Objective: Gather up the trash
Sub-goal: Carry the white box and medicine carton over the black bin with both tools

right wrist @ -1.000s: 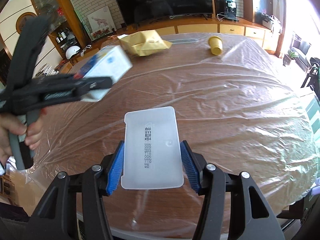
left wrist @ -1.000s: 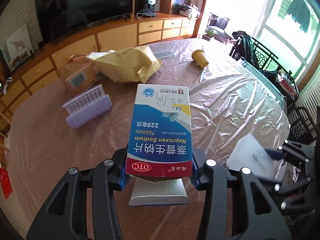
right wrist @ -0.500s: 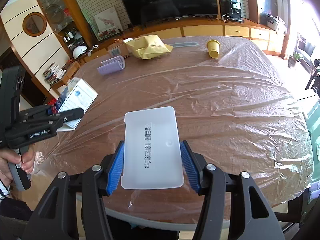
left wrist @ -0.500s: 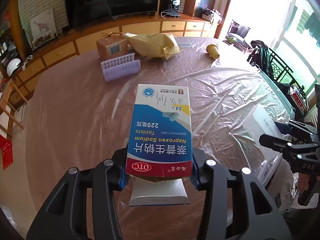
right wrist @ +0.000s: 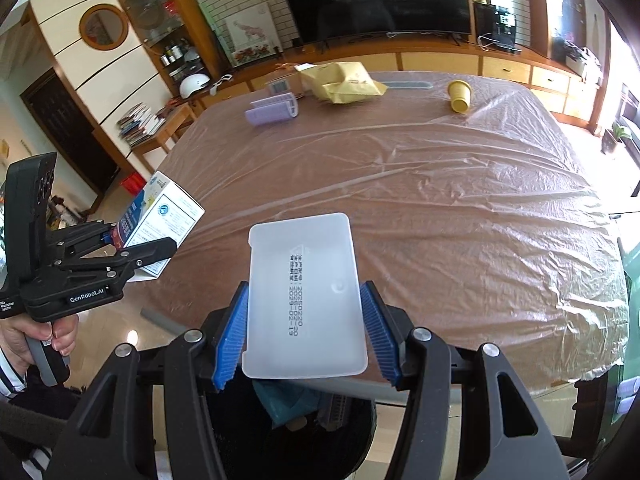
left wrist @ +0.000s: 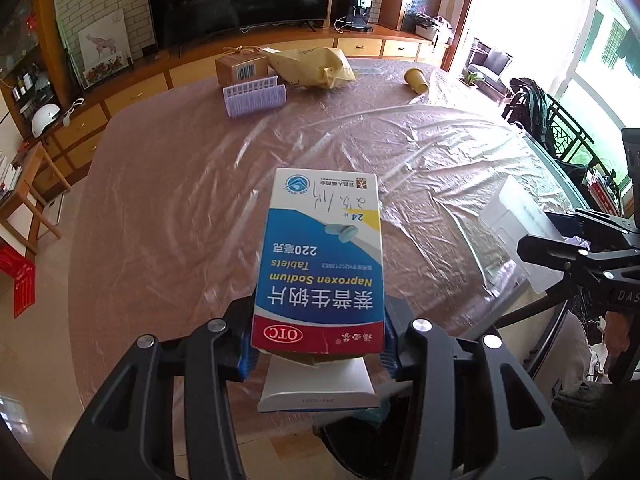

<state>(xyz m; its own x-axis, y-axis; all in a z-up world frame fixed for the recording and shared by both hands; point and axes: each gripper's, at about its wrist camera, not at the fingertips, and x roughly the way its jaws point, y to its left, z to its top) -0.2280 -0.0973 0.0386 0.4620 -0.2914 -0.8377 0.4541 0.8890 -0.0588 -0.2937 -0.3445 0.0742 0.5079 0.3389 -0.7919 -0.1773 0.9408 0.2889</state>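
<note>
The right gripper (right wrist: 304,332), clenched on the white plastic tray (right wrist: 302,296), hangs above the dark bin (right wrist: 292,420) at its 6 o'clock. The left gripper (left wrist: 318,344), grasping the medicine box (left wrist: 320,264), long axis toward 12, has the bin opening (left wrist: 352,432) low at 5 o'clock, so the right looks nearer to dropping.

Two close wrist fisheyes, angled down past each claw, sharing the table (left wrist: 168,184), yellow cup (right wrist: 459,96).
</note>
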